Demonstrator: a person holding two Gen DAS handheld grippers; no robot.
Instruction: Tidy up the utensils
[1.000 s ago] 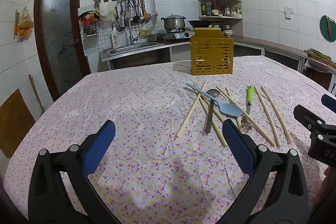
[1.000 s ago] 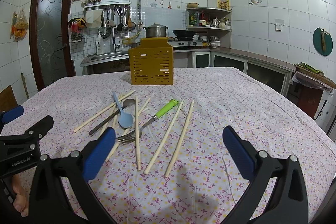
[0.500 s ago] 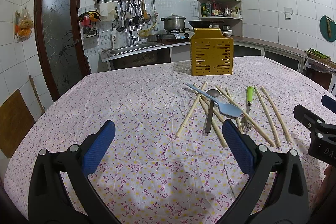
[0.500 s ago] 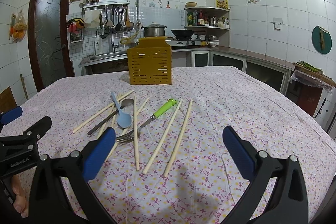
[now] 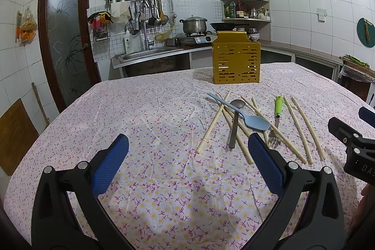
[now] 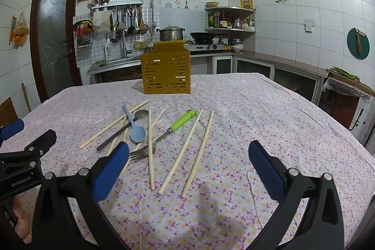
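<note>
**Two grippers hover open over the scattered utensils**

Two open grippers hang above the flowered tablecloth (image 5: 145,114), and almost nothing differs from a second ago. In the left wrist view the scene matches the earlier pictures. In the right wrist view the utensils sit a touch lower than a second ago, so that gripper has shifted only slightly. No utensil has moved.

The left gripper (image 5: 187,156) has its blue pads spread wide with nothing between them. The utensil pile lies ahead of it and to its right. Its right pad (image 5: 264,163) stands in front of the near ends of the pile. The blue spoon (image 5: 255,120) rests across the metal spoon (image 5: 234,130) and several chopsticks (image 5: 212,123). The green-handled fork (image 5: 278,107) lies just beyond them, and two more chopsticks lie apart at the far right.

The right gripper (image 6: 187,156) is likewise released, holding nothing. Here the pile lies ahead and to its left. Its left pad (image 6: 110,170) stands just in front of the tines of the green-handled fork (image 6: 180,123). The blue spoon (image 6: 136,130) and metal spoon (image 6: 126,125) lie beyond that pad. Three chopsticks (image 6: 180,156) point toward the gap between the pads.

The yellow slotted holder (image 6: 166,72) stands upright at the far side of the table, well beyond the pile.
</note>
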